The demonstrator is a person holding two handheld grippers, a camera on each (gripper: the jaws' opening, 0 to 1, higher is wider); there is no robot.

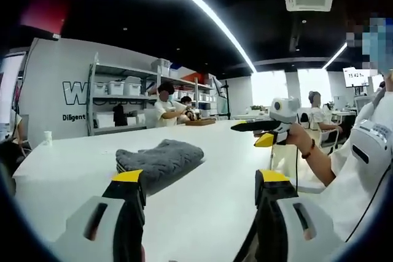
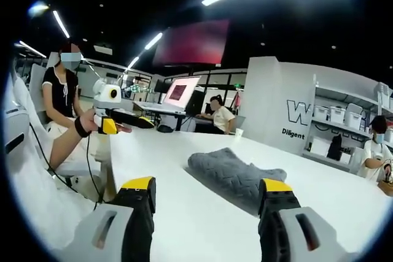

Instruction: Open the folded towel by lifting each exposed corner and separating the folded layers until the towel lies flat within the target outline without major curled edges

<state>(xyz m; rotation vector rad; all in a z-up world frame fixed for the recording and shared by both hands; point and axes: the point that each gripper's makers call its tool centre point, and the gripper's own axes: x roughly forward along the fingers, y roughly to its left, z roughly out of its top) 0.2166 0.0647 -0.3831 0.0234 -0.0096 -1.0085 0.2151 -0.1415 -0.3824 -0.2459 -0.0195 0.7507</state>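
1. The towel (image 1: 161, 159) is a grey, thick-knit bundle lying folded on the white tabletop (image 1: 215, 151), between and ahead of the 2 claws; in the right gripper view it (image 2: 236, 176) sits just beyond the right-hand jaw.
2. It looks soft, limp and light, with a ribbed weave that should give the jaws some bite; it will likely sag and drag, not hold a shape.
3. The sensible hold is probably a loose corner at the bundle's edge, pinching the top layer only. No outline is discernible on the tabletop.
4. The left claw (image 1: 199, 183) hangs spread wide and empty, short of the cloth.
5. The right claw (image 2: 207, 191) is likewise spread and empty.
6. Shelving with bins (image 1: 123, 93) and seated people stand well behind.
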